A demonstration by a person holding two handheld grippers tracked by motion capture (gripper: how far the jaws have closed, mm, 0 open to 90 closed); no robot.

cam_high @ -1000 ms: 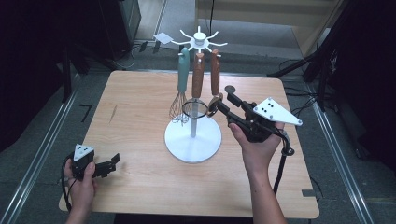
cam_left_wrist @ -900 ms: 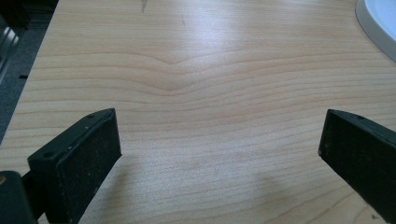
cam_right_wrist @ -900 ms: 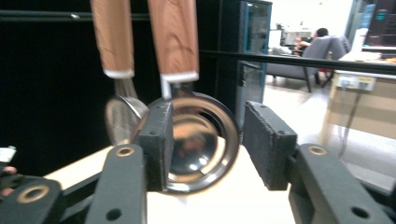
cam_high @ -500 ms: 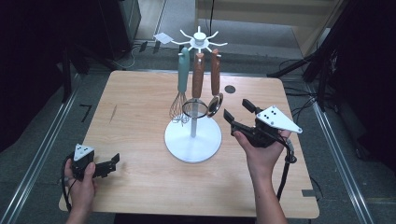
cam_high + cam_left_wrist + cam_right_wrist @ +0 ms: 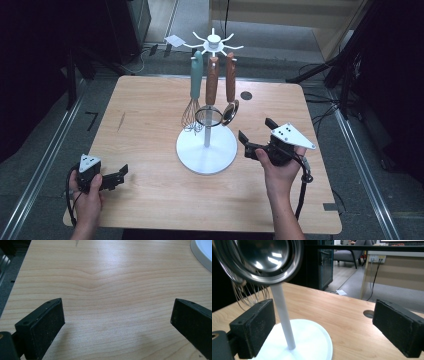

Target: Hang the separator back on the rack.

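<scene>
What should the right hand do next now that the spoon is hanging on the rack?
Probably draw the right tongs back toward the table edge. Their jaws have just been opening and hold nothing, and the spoon hangs from the white rack beside the strainer and whisk.

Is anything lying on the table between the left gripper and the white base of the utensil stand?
No. In the high view, bare wood separates the left gripper from the stand's white base; the left gripper view shows the same bare table.

A white slip of paper [image 5: 174, 40] is lying on the floor beyond the tabletop's [image 5: 150, 105] far edge; a round grommet hole [image 5: 246, 95] is sitting near that edge.
</scene>
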